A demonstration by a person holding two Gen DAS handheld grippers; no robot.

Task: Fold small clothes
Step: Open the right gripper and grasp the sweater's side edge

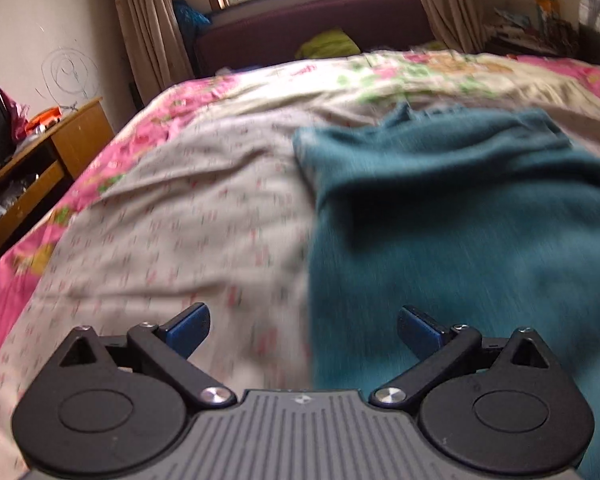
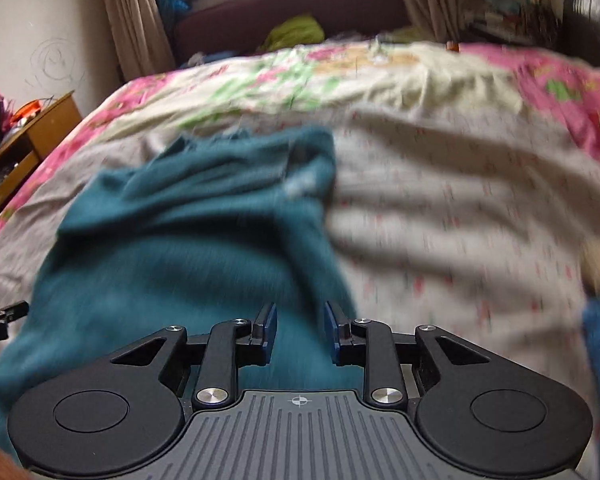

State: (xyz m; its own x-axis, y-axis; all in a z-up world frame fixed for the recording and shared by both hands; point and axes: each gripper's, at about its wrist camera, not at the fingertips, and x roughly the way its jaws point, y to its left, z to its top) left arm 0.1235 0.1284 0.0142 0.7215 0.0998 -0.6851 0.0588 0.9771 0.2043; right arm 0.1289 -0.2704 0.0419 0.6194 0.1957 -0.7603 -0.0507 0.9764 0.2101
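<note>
Both grippers tilt downward over the bed. Left gripper has its jaws spread wide, straddling the edge of the teal garment lying rumpled on the bedspread. Right gripper stands narrowly parted above the cloth, gripping nothing.
</note>
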